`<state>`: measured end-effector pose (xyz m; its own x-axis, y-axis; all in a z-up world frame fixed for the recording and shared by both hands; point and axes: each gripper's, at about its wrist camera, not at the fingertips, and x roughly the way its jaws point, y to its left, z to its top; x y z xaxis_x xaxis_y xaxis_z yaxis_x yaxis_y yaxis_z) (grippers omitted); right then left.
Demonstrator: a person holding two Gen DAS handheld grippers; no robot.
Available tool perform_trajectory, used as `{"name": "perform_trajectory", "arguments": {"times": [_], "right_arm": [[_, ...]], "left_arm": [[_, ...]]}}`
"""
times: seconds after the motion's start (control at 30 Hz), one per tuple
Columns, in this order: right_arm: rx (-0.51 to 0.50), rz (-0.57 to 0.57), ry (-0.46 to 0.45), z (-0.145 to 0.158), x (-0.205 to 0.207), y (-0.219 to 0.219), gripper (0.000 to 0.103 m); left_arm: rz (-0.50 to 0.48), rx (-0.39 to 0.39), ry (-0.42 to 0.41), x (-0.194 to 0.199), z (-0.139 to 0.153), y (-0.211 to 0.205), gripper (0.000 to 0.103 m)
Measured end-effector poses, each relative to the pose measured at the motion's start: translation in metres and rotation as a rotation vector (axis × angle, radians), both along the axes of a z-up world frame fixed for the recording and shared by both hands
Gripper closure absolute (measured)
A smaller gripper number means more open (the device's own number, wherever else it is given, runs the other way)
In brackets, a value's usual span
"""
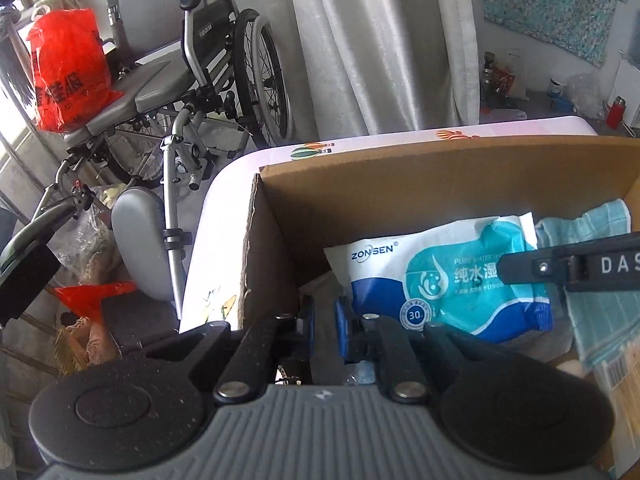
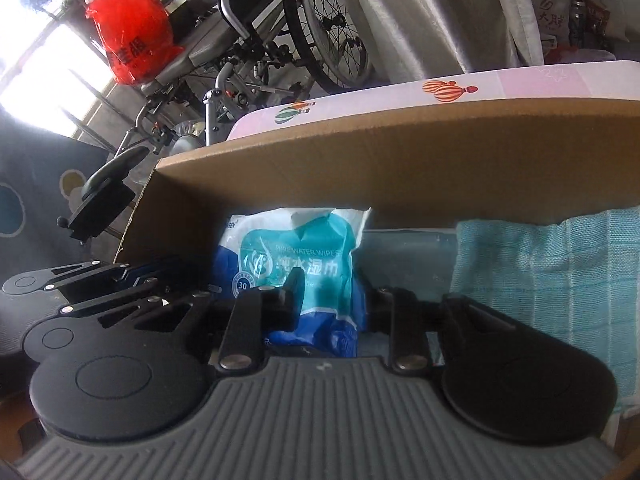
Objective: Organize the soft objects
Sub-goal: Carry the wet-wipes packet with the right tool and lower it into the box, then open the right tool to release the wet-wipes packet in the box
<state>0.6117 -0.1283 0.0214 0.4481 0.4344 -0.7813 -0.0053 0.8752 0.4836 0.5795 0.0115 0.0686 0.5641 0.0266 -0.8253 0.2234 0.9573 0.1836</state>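
R fingers [image 2: 330, 304] clamped on wipes pack [image 2: 296, 264]; L fingers [image 1: 324, 322] near-closed, empty, per L cam only.

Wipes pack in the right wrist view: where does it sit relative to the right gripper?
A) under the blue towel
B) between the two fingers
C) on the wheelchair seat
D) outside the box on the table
B: the wipes pack stands inside the cardboard box, between the fingers of the right gripper.
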Motion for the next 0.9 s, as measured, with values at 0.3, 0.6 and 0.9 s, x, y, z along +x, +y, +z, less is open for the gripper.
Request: {"name": "perform_trajectory", "arguments": {"times": [0.3, 0.6, 0.9], "right_arm": [[0.116, -0.051, 0.041, -0.021, 0.000, -0.021, 0.099], [0.101, -0.015, -0.017, -0.033, 0.007, 0.020, 0.097], [-0.004, -0.007, -0.049, 0.000, 0.000, 0.021, 0.073]], "left_arm": [[-0.045, -0.101, 0.038, 0.004, 0.005, -0.001, 0.085], [-0.056, -0.111, 0.053, 0.000, -0.003, 0.002, 0.086], [-0.079, -0.206, -0.058, -0.035, 0.042, 0.012, 0.068]]}}
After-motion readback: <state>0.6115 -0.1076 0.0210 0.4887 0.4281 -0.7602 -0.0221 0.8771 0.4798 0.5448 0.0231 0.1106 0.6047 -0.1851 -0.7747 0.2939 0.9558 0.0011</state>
